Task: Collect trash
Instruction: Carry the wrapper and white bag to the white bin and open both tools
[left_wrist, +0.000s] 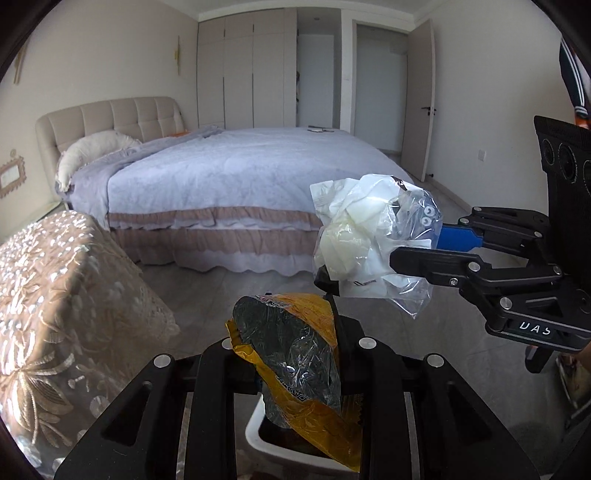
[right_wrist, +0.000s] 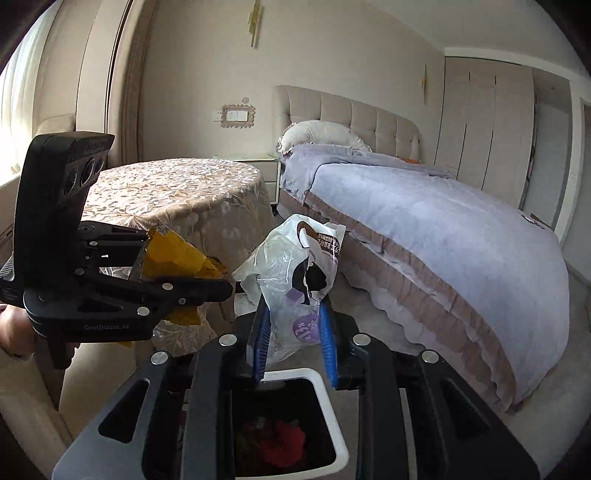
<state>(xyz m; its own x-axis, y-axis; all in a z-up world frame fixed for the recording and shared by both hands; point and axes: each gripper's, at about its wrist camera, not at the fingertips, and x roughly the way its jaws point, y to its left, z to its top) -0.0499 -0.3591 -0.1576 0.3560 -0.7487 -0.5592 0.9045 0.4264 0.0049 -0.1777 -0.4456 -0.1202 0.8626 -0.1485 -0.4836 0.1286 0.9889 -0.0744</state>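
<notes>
Bedroom floor beside the bed (right_wrist: 443, 229) is carrying a white bin (right_wrist: 332, 417), sitting near and low under both claws. The task is looking close to done: the left claw (left_wrist: 295, 354) is pinching a yellow wrapper (left_wrist: 295, 354) and the right claw (right_wrist: 295, 332) is clamping a crumpled plastic bag (right_wrist: 295, 266), both hanging over the bin, neither dropped yet. Something red (right_wrist: 280, 443) is already lying inside. A cloth-covered desk (right_wrist: 177, 192) is standing farther left.

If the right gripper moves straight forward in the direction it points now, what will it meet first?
Probably the bed. The right gripper, shut on a plastic bag, points over the bin toward the bed's side; depth is unclear.
</notes>
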